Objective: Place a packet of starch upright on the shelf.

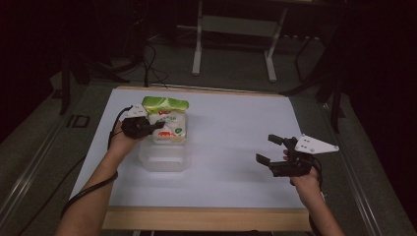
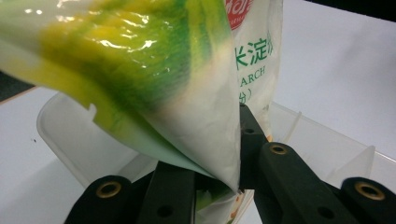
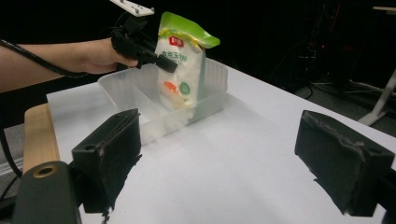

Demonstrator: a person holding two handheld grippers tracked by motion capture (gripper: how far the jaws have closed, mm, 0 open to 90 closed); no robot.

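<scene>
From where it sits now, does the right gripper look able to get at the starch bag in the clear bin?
Probably yes. The right gripper is open, with bare white table between it and the starch bag. The bag stands upright in the clear bin, but the left gripper already clamps it.

In the left gripper view, the starch bag (image 2: 154, 79) sits so close that its green and yellow top is blurred and cut off by the upper edge, leaving only part of its print readable. The bag hides most of the clear plastic container (image 2: 70, 135) behind it. In the high view the bag's small lettering is too tiny to read. The room beyond the desk (image 1: 236, 147) is too dark to make out.
</scene>
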